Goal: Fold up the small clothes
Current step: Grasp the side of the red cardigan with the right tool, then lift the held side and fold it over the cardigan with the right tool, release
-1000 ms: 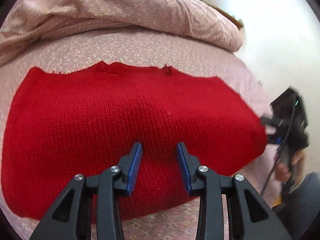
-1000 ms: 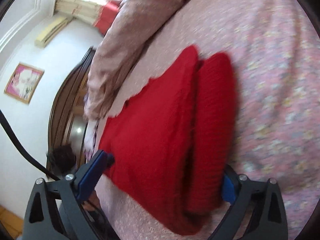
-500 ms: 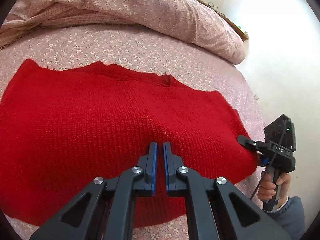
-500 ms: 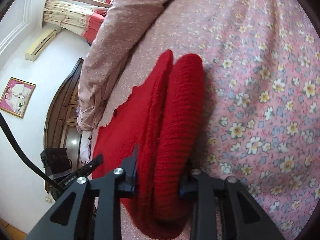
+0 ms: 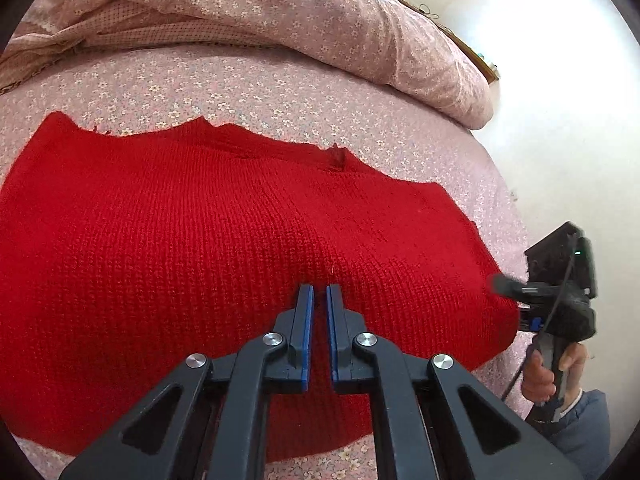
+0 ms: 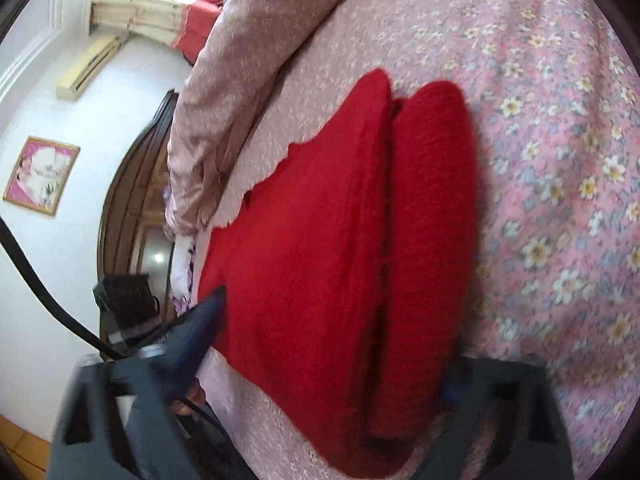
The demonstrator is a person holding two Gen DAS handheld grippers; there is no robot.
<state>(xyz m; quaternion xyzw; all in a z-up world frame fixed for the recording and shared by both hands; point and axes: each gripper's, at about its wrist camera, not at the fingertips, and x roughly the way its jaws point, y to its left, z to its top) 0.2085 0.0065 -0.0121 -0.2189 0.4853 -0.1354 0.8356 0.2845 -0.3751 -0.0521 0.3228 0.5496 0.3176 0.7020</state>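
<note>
Left gripper (image 5: pixel 317 304) nearly shut over the sweater (image 5: pixel 200 240), pinching nothing visible. Right gripper (image 6: pixel 328 344) spread wide around the folded end. Risk: thick knit fold slips or springs open if the jaws catch only one layer. Floral bedsheet (image 6: pixel 560 160), rumpled duvet (image 5: pixel 280 8); white walls, framed picture (image 6: pixel 40 176).

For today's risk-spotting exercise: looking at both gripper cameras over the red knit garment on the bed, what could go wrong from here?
1. The left gripper looks nearly shut over the red knitted garment, though no pinched fabric shows; a lift might leave it behind.
2. The right gripper is open around the garment's folded edge; that fold may spring loose.
3. The pink floral bedsheet might get pinched too.
</note>
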